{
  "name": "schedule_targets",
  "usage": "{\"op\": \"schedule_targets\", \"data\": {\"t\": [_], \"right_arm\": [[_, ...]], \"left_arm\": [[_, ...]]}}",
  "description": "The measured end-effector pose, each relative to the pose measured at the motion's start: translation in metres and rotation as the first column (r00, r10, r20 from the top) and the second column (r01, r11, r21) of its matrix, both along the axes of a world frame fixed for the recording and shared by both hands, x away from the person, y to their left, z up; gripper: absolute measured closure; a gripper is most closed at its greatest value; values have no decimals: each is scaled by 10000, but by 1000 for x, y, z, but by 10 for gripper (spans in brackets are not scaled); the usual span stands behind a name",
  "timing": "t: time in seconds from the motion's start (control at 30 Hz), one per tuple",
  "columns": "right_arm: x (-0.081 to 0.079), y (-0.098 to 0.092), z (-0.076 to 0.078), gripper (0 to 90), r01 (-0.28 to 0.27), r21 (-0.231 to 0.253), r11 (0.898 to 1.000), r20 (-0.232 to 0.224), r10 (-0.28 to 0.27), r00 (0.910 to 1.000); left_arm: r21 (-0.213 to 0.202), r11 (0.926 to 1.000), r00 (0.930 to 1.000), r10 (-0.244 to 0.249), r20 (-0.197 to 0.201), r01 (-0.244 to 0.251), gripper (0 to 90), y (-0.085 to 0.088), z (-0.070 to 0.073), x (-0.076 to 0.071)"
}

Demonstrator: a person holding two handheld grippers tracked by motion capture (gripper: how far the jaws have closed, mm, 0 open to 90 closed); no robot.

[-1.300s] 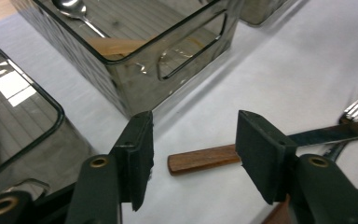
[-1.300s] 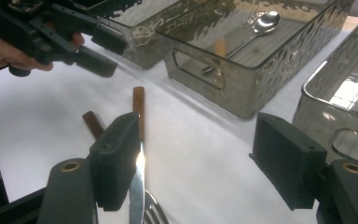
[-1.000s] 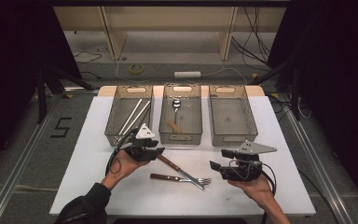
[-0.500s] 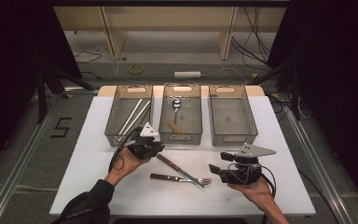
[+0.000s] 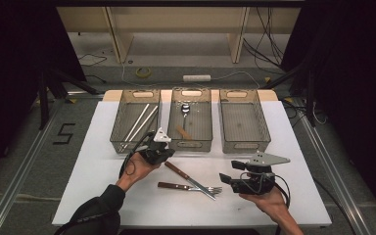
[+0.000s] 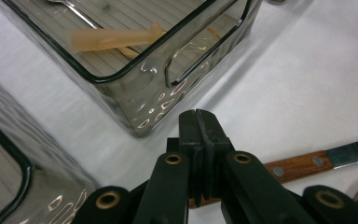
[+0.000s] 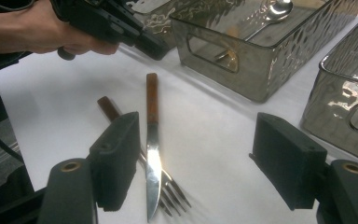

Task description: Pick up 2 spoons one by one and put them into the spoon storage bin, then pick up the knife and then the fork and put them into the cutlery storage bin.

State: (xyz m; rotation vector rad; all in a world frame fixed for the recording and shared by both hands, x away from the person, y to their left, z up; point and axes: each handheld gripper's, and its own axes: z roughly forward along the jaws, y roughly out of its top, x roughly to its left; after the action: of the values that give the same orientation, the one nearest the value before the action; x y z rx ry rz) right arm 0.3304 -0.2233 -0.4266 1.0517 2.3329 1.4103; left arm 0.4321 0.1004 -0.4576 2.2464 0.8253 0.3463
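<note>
A knife [image 5: 191,179] and a fork [image 5: 188,187], both with brown wooden handles, lie crossed on the white table between my two grippers. My left gripper [image 5: 167,157] sits just left of the knife's handle end, in front of the middle tray. Its jaws have just been closing and now meet with nothing between them [image 6: 199,127]; the knife handle [image 6: 299,165] lies behind them. My right gripper [image 5: 224,179] rests to the right of the fork's tines. In its own view it stands wide open [image 7: 198,163], with the knife blade [image 7: 152,161] and fork tines [image 7: 171,195] beside its left jaw.
Three smoked-plastic trays stand in a row at the back. The left tray [image 5: 119,136] holds pale chopsticks [image 5: 141,122]. The middle tray [image 5: 192,145] holds a spoon [image 5: 185,109] and a tan piece [image 5: 183,132]. The right tray [image 5: 245,144] holds nothing. White tabletop [image 5: 293,196] reaches to the edges.
The left gripper's jaws have closed together and it has edged slightly right, toward the knife handle. The right gripper, knife and fork have not moved.
</note>
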Motion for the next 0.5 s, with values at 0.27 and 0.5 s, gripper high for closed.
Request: {"op": "schedule_targets", "data": {"t": [0.27,0.5], "right_arm": [[-1,1,1,331,-6,-39,10000,11,6,10000],[0,0,1,330,-19,-14,10000,3,19,10000]], "left_arm": [[323,9995,9996,-29,-283,38,888,-9,-12,5],[559,9984,9988,3,-491,24,888,-10,-16,9]]}}
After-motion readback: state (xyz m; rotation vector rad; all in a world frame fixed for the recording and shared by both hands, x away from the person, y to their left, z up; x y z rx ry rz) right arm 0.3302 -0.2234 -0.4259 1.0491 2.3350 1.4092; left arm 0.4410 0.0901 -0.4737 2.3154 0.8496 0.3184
